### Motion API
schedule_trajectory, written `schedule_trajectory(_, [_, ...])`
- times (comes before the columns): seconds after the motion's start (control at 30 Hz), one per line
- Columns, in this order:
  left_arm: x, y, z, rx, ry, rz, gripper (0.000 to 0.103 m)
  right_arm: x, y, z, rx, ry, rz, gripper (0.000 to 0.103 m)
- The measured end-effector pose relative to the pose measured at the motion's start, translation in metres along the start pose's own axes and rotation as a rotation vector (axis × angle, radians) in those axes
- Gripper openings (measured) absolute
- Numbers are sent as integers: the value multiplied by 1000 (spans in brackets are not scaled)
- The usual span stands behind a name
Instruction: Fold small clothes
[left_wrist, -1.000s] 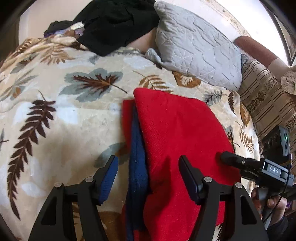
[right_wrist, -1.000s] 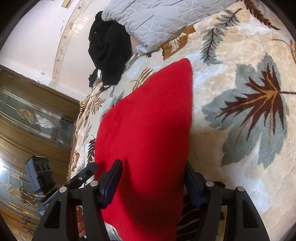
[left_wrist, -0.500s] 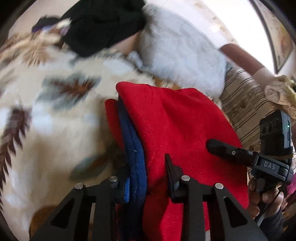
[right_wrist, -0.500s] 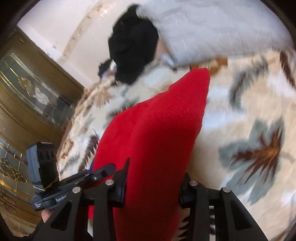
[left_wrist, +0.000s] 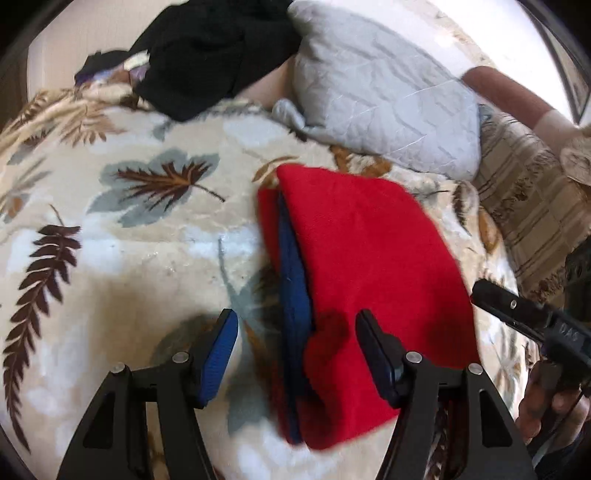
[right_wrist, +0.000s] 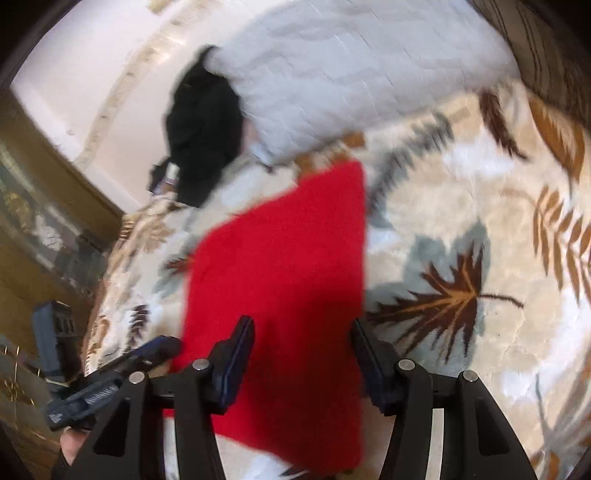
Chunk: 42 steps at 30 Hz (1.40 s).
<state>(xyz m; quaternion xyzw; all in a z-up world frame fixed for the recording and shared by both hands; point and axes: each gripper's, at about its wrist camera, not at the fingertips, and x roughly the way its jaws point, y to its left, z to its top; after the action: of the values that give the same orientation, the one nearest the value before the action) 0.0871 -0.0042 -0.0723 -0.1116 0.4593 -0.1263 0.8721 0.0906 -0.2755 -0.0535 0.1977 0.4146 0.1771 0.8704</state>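
Note:
A folded red knit garment (left_wrist: 369, 266) with a blue knitted edge (left_wrist: 291, 280) lies flat on the leaf-patterned blanket (left_wrist: 129, 258). My left gripper (left_wrist: 297, 343) hovers over its near left edge, jaws opening, pads clear of the cloth. In the right wrist view the same red garment (right_wrist: 288, 280) lies below my right gripper (right_wrist: 301, 347), whose jaws are also opening and press on nothing. The right gripper (left_wrist: 517, 314) shows at the right edge of the left wrist view, and the left gripper (right_wrist: 110, 373) at the lower left of the right wrist view.
A grey quilted pillow (left_wrist: 384, 88) and a heap of black clothing (left_wrist: 214, 55) lie at the far end of the bed. A striped beige cover (left_wrist: 528, 206) sits at the right. A wooden glass-panelled door (right_wrist: 40, 236) stands beyond the bed's left side.
Both grippers closed on the garment's near edges half a second ago, then let go and widened. The right gripper has risen and rolled; the garment now lies flat.

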Motion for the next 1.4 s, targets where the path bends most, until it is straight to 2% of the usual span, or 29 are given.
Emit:
schedule_trajectory(0.1, [-4,-8,-13,17,3,-8,67,-4,19,-14,-41,-8,33,61])
schedule_trajectory(0.13, [5,-9,-17,25,33,14,65,5,21,-22,-50,30,29,66])
schedule_trajectory(0.17, [20,-5,-20,22,85,54,58,21,18,-29,-40,107,18,67])
schedule_trajectory(0.2, [33,0,-22,6,122,63,52,29,16,-34,-29,149,7,67])
schedule_trajectory(0.23, [37,5,-23,-19,125,46,52,33,13,-41,-16,158,-8,67])
schedule_trajectory(0.3, [25,5,-20,-29,104,43,50,20,21,-44,-40,117,5,67])
schedule_trajectory(0.37, [6,2,-17,-19,49,49,50,4,30,-47,-64,77,26,67])
schedule_trajectory(0.4, [1,1,-17,-14,37,57,50,-2,34,-49,-79,62,8,67])
schedule_trajectory(0.47, [-14,-1,-18,-4,15,80,53,-10,37,-56,-96,40,-27,67])
schedule_trajectory(0.53, [-25,-4,-23,5,-4,123,69,-13,41,-65,-117,42,-66,70])
schedule_trajectory(0.67, [-49,-11,-36,45,-62,204,79,-24,51,-80,-173,38,-169,71])
schedule_trajectory(0.9, [-74,-17,-43,65,-89,263,81,-59,72,-76,-235,-74,-275,84])
schedule_trajectory(1.0, [-81,-20,-44,65,-103,287,83,-69,79,-75,-251,-103,-321,99])
schedule_trajectory(1.2, [-93,-28,-47,81,-138,324,84,-75,86,-78,-269,-134,-367,99])
schedule_trajectory(1.3, [-99,-30,-46,83,-157,344,85,-75,85,-78,-267,-134,-388,103])
schedule_trajectory(1.4, [-101,-31,-45,81,-169,373,92,-72,84,-81,-273,-116,-397,103])
